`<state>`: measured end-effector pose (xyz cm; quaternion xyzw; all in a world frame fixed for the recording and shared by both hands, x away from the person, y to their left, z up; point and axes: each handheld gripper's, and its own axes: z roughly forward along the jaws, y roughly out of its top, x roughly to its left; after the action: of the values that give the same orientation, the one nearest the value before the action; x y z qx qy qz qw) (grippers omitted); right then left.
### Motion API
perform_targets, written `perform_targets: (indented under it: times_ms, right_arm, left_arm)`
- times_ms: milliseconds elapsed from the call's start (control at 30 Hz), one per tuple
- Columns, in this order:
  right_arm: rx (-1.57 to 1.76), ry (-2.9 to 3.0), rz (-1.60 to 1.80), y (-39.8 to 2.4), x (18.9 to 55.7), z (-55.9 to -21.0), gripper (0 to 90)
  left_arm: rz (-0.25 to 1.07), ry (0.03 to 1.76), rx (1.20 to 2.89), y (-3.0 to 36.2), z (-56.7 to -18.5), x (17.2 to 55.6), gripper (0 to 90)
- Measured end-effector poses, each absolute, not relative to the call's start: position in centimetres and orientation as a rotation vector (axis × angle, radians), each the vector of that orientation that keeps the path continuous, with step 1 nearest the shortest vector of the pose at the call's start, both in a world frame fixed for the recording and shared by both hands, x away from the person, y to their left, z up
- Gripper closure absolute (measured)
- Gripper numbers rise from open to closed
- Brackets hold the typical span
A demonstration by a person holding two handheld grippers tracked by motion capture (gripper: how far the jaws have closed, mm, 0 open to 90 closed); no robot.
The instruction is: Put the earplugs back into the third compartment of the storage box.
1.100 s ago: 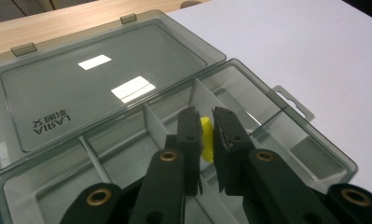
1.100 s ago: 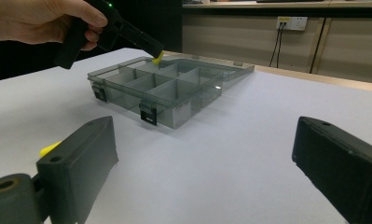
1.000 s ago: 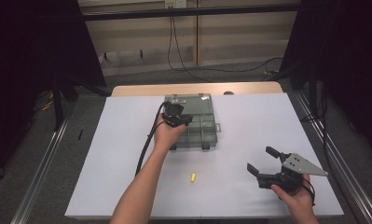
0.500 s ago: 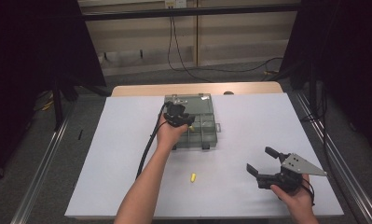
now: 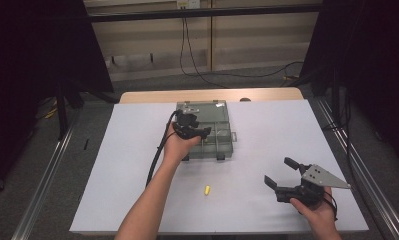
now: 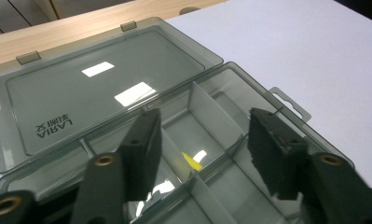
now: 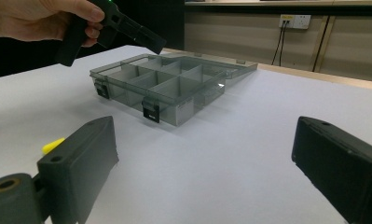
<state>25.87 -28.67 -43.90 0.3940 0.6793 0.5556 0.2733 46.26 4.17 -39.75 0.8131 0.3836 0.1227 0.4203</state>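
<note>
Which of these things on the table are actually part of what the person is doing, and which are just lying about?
Part of the job:
- compartment box, lid open
- yellow piece in the box, under the left tongs, whose jaws have just been opening with nothing between them
- yellow piece on the table
- right tongs, open and unladen

Lying about:
- cables on the floor
- wall socket

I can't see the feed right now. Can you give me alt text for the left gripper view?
The left gripper, its two black jaws apart after just opening, hangs over an open smoky-grey clear plastic compartment box; a small yellow piece lies in a middle compartment below, free of the pads. The box's lid lies flat behind, on the white table.
</note>
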Motion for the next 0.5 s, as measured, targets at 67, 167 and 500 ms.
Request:
perform_targets:
  times_ms: [67,167,500]
  right_arm:
    - [1.060,1.828,1.494,-28.7,25.9,-43.9,6.0]
    - [1.066,1.826,1.496,-28.6,25.9,-43.9,6.0]
    - [1.063,1.830,1.493,-28.6,25.9,-44.0,6.0]
  left_arm:
    - [0.287,0.956,2.028,4.5,-39.7,45.8,39.9]
    - [0.278,0.947,2.025,5.0,-39.8,45.3,36.9]
    - [0.241,0.942,2.017,6.4,-39.3,43.5,22.5]
